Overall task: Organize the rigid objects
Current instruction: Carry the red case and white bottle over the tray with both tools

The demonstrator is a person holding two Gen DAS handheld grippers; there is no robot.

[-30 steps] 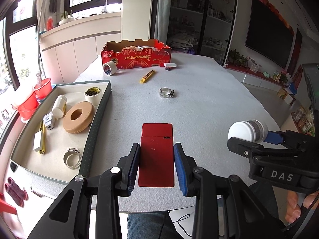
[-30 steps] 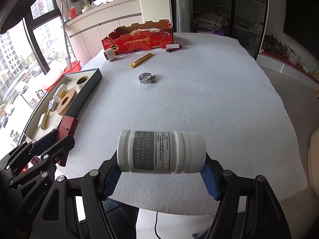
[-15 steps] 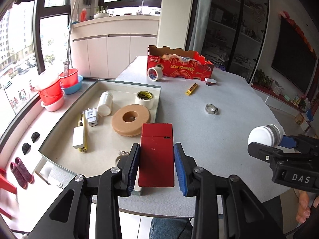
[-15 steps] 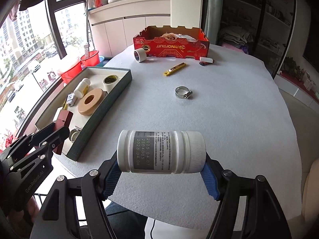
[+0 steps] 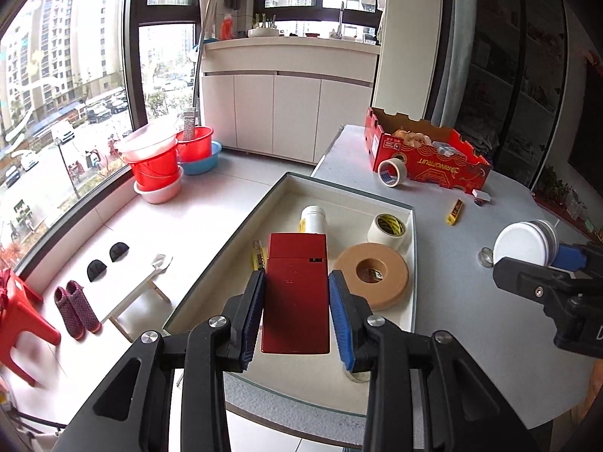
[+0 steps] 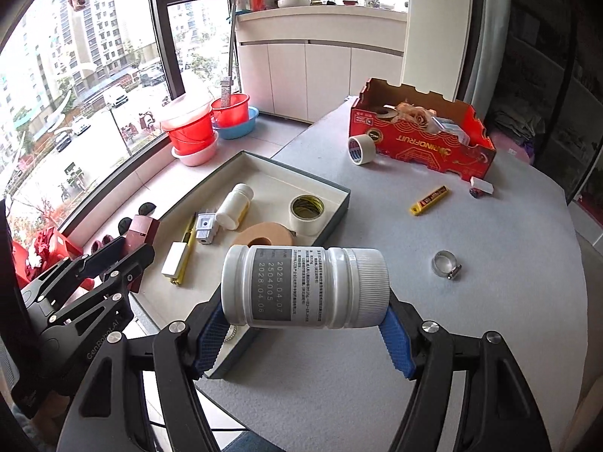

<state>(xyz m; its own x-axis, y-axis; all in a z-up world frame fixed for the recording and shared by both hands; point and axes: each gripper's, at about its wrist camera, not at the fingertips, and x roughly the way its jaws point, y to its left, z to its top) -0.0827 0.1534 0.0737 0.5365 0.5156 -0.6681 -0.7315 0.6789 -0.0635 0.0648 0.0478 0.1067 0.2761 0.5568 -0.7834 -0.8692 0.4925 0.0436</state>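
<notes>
My left gripper (image 5: 297, 277) is shut on a flat red box (image 5: 296, 316), holding it lengthwise above the shallow white tray (image 5: 339, 196) at the table's left edge. From the right wrist view, the same gripper (image 6: 124, 252) and red box (image 6: 141, 228) hang over the tray's near left side. My right gripper (image 6: 305, 324) is shut on a white labelled bottle (image 6: 305, 286), gripped sideways by its base and ribbed cap, above the table just right of the tray (image 6: 264, 173). In the left wrist view this bottle (image 5: 524, 243) shows at the right.
In the tray lie a small white bottle (image 6: 235, 205), a tape roll (image 6: 307, 213), a tan ring (image 6: 264, 239), a silver block (image 6: 205, 228) and a yellow cutter (image 6: 181, 256). On the table: a hose clamp (image 6: 446, 265), another yellow cutter (image 6: 429, 199), a tape roll (image 6: 361, 149), a red cardboard box (image 6: 422, 143).
Both grippers have swung left while keeping their loads. The red box went from over the bare table to over the tray, and the white bottle came close to the tray's edge.
</notes>
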